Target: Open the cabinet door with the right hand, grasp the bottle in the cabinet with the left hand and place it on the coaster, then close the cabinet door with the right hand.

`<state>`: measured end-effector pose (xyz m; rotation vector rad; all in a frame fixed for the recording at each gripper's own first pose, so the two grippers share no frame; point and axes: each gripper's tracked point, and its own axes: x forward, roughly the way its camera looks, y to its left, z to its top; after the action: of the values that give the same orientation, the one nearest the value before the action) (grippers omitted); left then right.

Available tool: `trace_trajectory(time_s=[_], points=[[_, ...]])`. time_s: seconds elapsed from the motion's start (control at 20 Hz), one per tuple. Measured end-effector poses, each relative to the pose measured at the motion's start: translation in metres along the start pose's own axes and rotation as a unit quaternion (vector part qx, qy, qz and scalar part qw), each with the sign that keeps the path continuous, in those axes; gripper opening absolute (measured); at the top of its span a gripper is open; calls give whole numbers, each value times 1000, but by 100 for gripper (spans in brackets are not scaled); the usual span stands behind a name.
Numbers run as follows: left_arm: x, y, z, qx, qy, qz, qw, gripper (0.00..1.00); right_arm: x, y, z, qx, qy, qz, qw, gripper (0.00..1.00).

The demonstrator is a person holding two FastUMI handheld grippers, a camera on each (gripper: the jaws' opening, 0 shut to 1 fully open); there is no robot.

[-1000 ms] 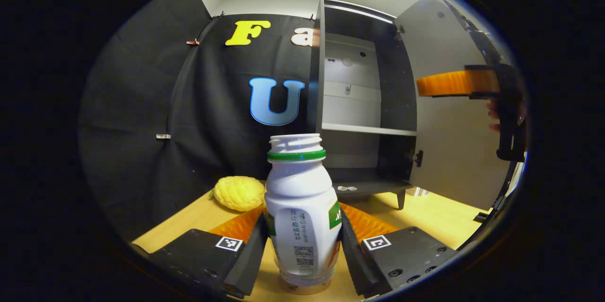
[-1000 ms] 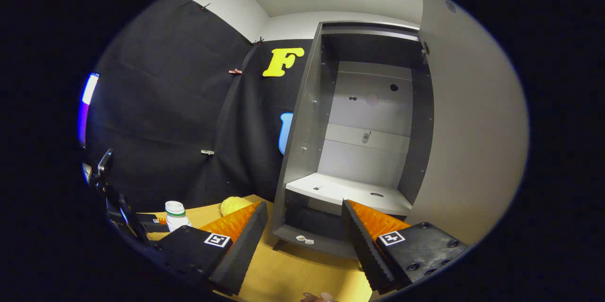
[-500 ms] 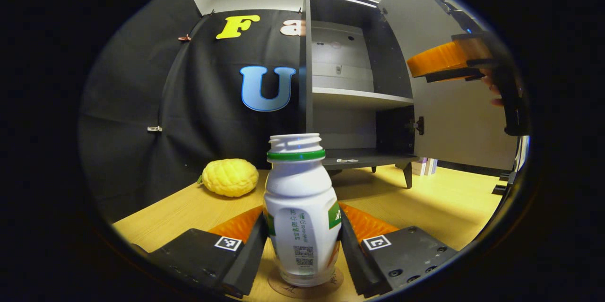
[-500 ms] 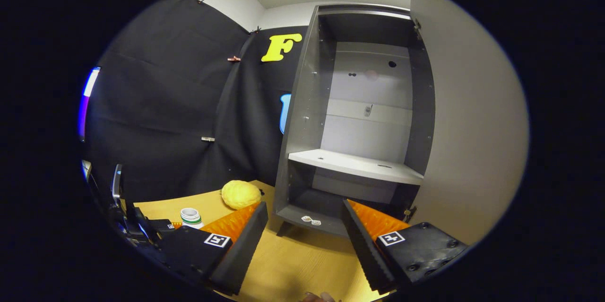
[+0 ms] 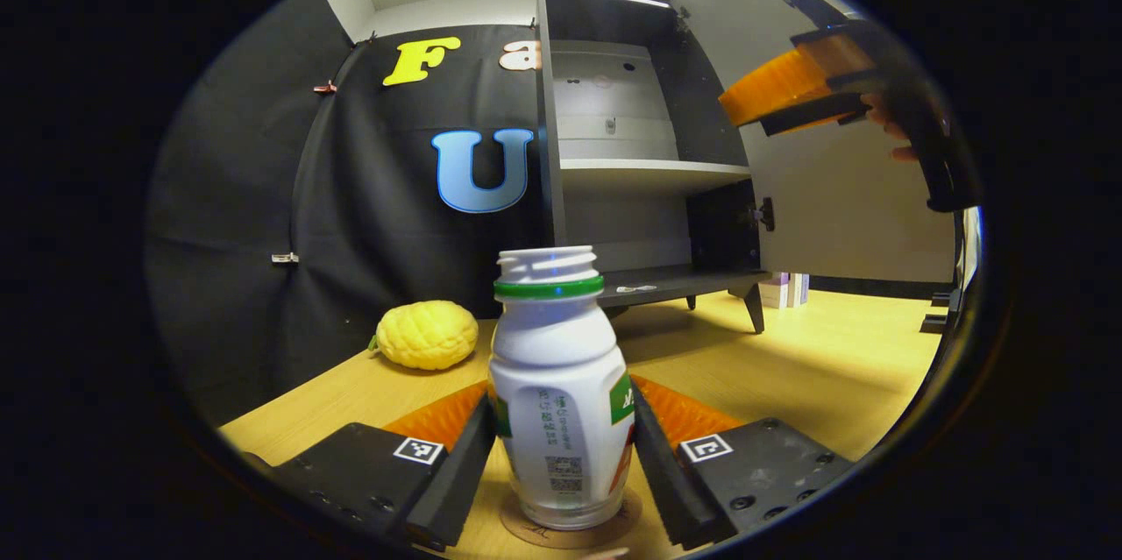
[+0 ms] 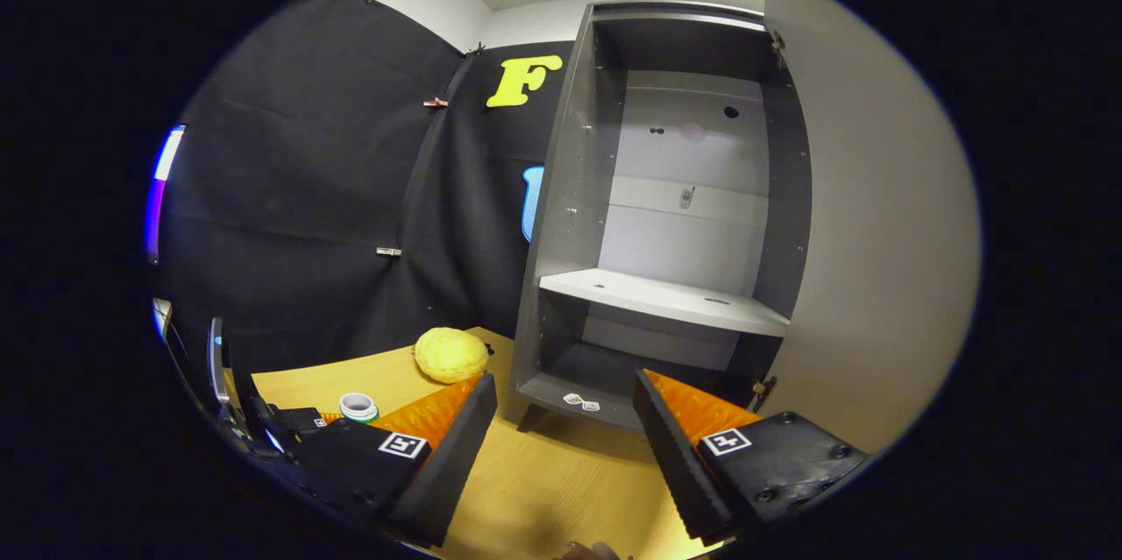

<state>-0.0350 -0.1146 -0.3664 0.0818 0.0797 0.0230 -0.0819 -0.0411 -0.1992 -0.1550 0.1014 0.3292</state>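
Left gripper (image 5: 561, 464) nearest: jaws narrow, one finger pressed on each side of the bottle (image 5: 557, 393), gripping its lower body. Bottle is upright, no cap on, base resting on the round coaster (image 5: 570, 525) on the wooden table (image 5: 789, 376); coaster rim shows just past the bottle's base between the fingers. Bare tabletop on both sides of the fingers and ahead of them. Yellow bumpy fruit (image 5: 427, 334) sits farther back on the left, near the black cloth wall, well apart from the bottle. Behind the bottle and to the right stands the cabinet (image 5: 614, 166), one shelf across the middle, door (image 5: 841, 192) swung wide to the right. In the right gripper view, the right gripper (image 6: 565, 446) has its jaws wide with nothing between them, hanging over bare table in front of the cabinet's lower compartment; door panel (image 6: 877, 236) is close on its right side. In the left gripper view that gripper (image 5: 793, 91) sits high, in front of the door.
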Motion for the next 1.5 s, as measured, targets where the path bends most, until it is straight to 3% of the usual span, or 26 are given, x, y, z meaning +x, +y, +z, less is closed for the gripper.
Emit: trace_trajectory(time_s=[0.1, 0.25, 0.5, 0.85, 1.05, 1.15, 1.35, 1.5], points=[[2, 1, 6, 12, 1, -3, 1000, 99, -1, 0, 9, -5, -7, -3, 1000, 98], [2, 5, 31, 9, -9, -5, 1000, 95, -6, -3, 26, -9, -11, -14, 1000, 98], [-7, 24, 127, -2, -44, 3, 999, 95, -41, -18, 77, 3, -3, -52, 999, 97], [-36, 19, 245, -69, -28, -78, 994, 99, -99, -39, 153, 3, -25, -112, 993, 100], [-39, 25, 292, -52, -40, -114, 991, 96, -161, -78, 190, -8, -57, -213, 975, 94], [-38, 24, 304, -40, -42, -131, 990, 96, -193, -104, 196, -3, -61, -258, 964, 97], [-41, 15, 313, -28, -30, -150, 988, 99, -254, -135, 202, 15, -60, -311, 948, 94], [-36, 2, 317, -45, -21, -150, 987, 99, -279, -180, 196, -10, -52, -346, 937, 97]])
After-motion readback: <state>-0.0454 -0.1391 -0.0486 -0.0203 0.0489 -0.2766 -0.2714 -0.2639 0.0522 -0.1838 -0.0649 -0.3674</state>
